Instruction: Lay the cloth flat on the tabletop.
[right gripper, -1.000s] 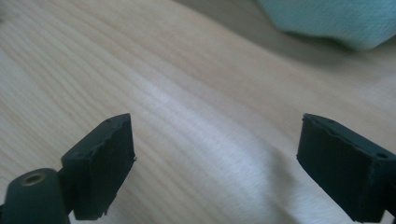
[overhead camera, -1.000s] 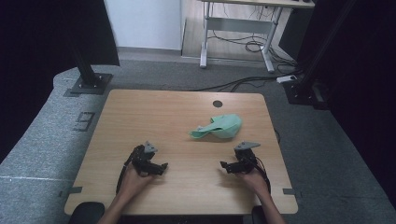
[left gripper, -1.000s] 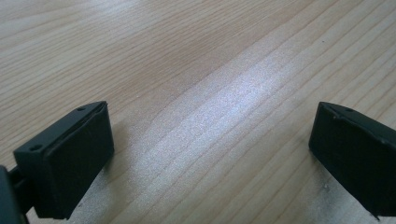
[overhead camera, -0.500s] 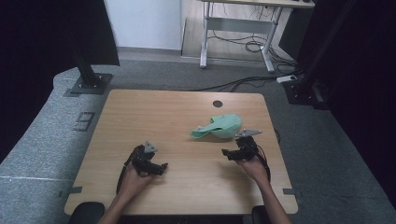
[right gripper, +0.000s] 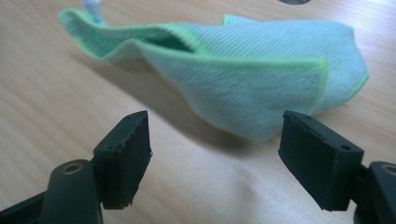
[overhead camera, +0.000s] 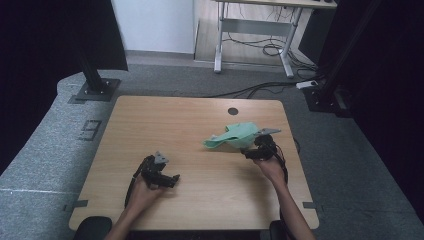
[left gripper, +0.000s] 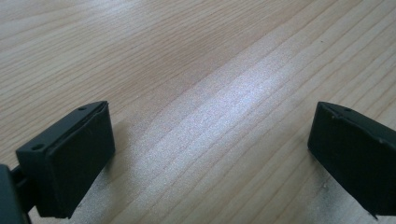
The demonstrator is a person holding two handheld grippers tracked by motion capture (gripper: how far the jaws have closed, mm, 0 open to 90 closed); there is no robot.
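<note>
Right gripper (right gripper: 215, 158) has slid forward to the green cloth (right gripper: 261, 70), jaws narrowing but apart, nothing between them; the cloth's near fold lies just ahead on the table (overhead camera: 165, 120). Looks like a pinch is coming. Left gripper (left gripper: 210, 154) rests open, well away.

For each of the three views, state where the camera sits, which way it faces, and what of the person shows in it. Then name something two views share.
High view: above the person's side, facing forward and down on the table; both forearms, the left claw and right claw show.
Left gripper view: rides the left claw, facing bare wood between its open jaws.
Right gripper view: rides the right claw, facing the cloth just beyond its open jaws, which have just been closing.
Shared: the cloth shows in the high and right gripper views.
</note>
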